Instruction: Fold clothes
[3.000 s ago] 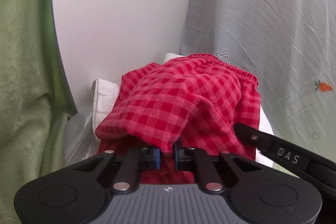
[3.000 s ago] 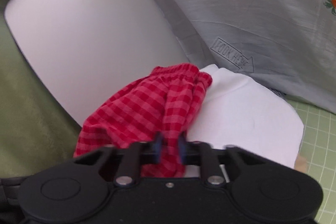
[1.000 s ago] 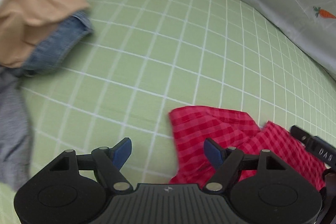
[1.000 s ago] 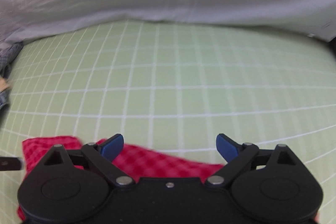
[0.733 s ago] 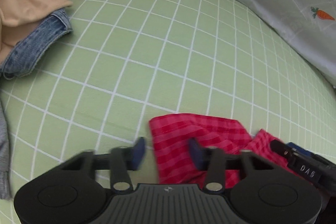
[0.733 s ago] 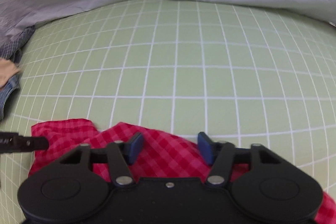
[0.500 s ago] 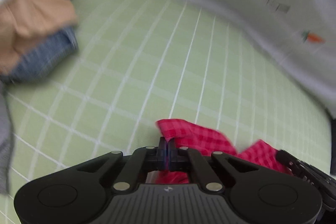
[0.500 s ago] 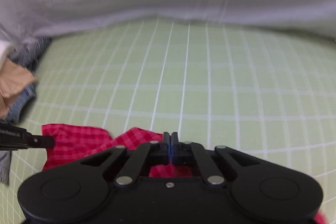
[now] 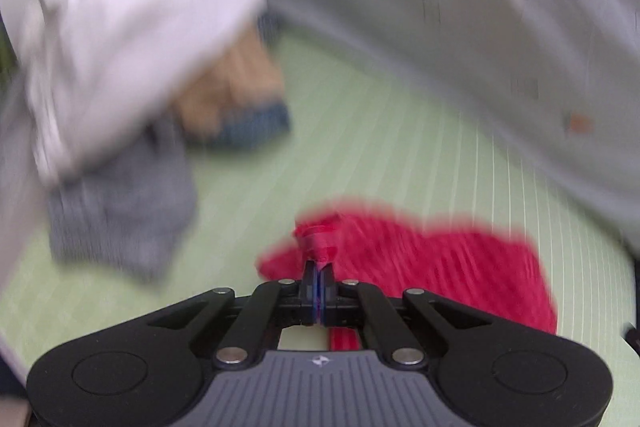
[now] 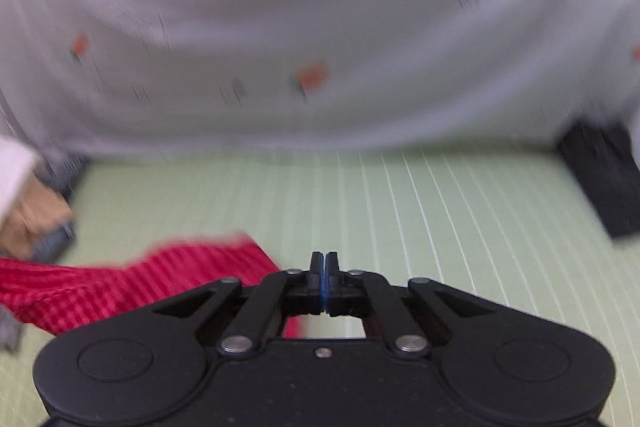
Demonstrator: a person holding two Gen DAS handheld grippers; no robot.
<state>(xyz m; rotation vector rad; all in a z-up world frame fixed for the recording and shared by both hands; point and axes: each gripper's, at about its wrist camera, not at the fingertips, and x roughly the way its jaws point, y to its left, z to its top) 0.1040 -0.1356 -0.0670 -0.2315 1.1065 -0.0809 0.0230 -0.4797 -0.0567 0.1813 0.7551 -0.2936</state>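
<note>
Through the left wrist camera, your left gripper (image 9: 319, 269) is pinching a bunched corner of the red checked garment (image 9: 432, 259), its jaws pressed together on the cloth. The rest of that garment is trailing to the right over the green gridded mat (image 9: 360, 147). A blurred heap of clothes (image 9: 132, 99) is sitting off to the left, white on top, with tan, blue and grey beneath.

Through the right wrist camera, your right gripper (image 10: 325, 259) is showing its jaws nearly together; you cannot tell whether cloth is caught between them. The red checked garment is lying to its left on the mat, beneath a grey carrot-print sheet (image 10: 320, 27).
</note>
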